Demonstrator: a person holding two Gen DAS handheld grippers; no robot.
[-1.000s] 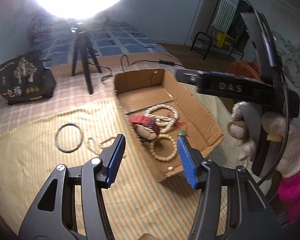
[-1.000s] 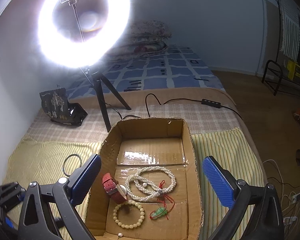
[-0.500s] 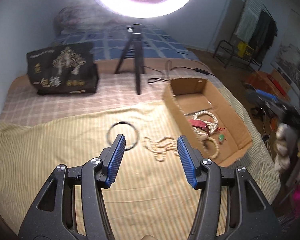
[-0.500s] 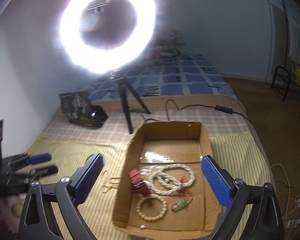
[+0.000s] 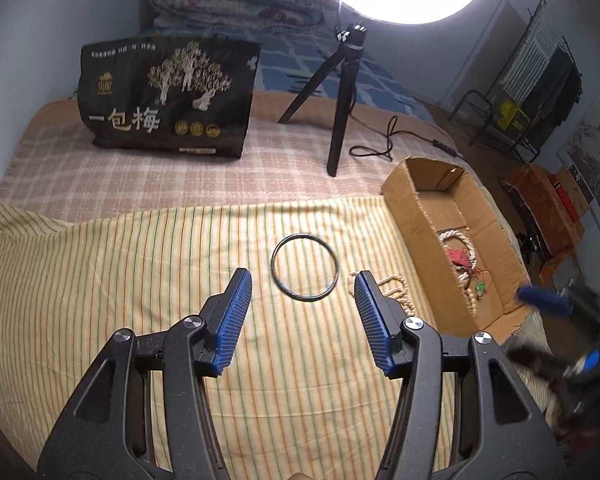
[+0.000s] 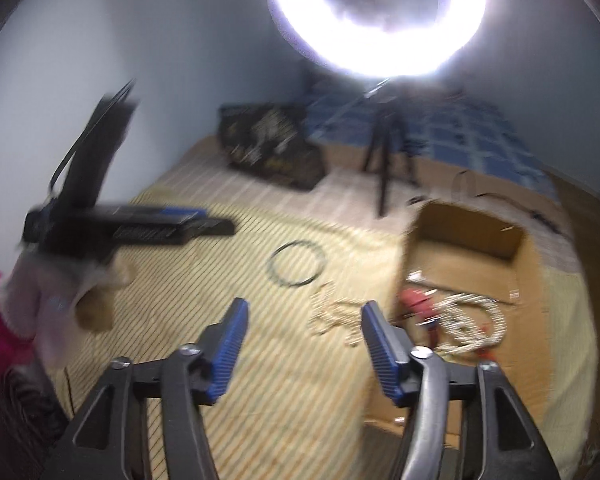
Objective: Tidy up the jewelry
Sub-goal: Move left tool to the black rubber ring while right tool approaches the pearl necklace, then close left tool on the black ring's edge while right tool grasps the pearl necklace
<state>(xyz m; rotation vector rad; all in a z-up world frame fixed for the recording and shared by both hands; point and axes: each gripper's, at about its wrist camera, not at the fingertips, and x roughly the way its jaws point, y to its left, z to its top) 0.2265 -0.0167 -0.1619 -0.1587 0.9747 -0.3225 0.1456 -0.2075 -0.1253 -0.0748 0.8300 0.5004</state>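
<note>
A black ring (image 5: 274,268) lies on the striped cloth, just beyond my left gripper (image 5: 302,276), which hangs open and empty above it. A cream bead string (image 5: 396,286) lies loose between the ring and the cardboard box (image 5: 416,216). The box holds white beads (image 5: 456,236) and a red watch (image 5: 460,258). In the blurred right wrist view my right gripper (image 6: 305,306) is over the cloth short of the ring (image 6: 274,264) and bead string (image 6: 332,316), its jaws closing with nothing between them. The box (image 6: 472,236) is to its right.
A ring light on a black tripod (image 5: 342,120) and a black printed bag (image 5: 164,100) stand behind the cloth. A cable (image 5: 380,148) trails near the box. A gloved hand (image 6: 60,292) holds the left gripper (image 6: 140,224). A clothes rack (image 5: 520,92) stands far right.
Both views have swung left, away from the box and onto the ring and loose beads. The right jaws have narrowed from wide apart. The left jaws kept their width.
</note>
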